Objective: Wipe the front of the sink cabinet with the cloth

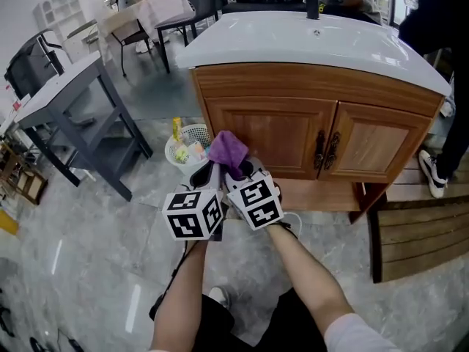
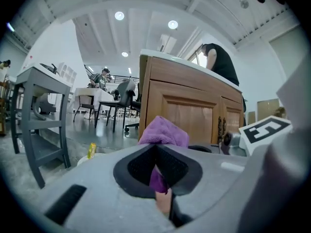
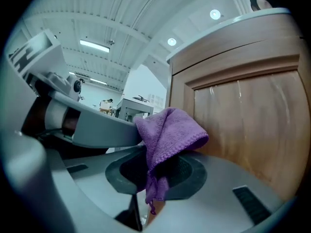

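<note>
Cloth (image 1: 228, 149) is clamped in left gripper (image 1: 204, 173) and right gripper (image 1: 241, 171) together.

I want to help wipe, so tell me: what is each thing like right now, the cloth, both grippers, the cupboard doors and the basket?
purple cloth: bunched up, pinched by both grippers.
left gripper: shut on the purple cloth.
right gripper: shut on the purple cloth.
cabinet doors: both closed.
basket: upright on the floor, with things inside.
</note>
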Motion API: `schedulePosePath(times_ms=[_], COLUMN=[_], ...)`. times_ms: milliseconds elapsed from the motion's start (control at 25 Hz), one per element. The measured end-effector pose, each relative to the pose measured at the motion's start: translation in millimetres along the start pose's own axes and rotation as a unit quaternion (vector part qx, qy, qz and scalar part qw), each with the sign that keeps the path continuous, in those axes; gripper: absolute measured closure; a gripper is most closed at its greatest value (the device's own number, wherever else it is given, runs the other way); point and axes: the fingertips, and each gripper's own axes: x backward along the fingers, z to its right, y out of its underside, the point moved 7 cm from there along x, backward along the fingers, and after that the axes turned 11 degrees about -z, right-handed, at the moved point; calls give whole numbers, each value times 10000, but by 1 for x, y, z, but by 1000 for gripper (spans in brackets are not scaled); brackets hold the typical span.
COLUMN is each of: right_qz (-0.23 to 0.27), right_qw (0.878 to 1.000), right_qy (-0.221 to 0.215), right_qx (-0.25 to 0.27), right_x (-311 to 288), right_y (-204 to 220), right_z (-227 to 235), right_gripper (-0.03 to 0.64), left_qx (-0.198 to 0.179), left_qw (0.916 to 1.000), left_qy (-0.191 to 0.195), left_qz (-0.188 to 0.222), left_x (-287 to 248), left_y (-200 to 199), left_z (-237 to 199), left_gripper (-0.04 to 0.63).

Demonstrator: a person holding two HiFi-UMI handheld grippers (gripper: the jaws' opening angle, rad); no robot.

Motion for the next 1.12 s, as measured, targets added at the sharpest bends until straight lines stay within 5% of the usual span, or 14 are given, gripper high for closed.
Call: schedulePosePath(times_ms=[1120], right_qz=[-265], right_qw=[9958], right_qy=[827], right_qx=[299], right_x=[67], right_y=[24], right_z=[39], right_gripper=[540], left_qx=[-458], left_qw=[9974], left_qy=[555], left_qz=[-93], left_x=[-16], left_y=[1], left_z=[70], left_gripper=[592])
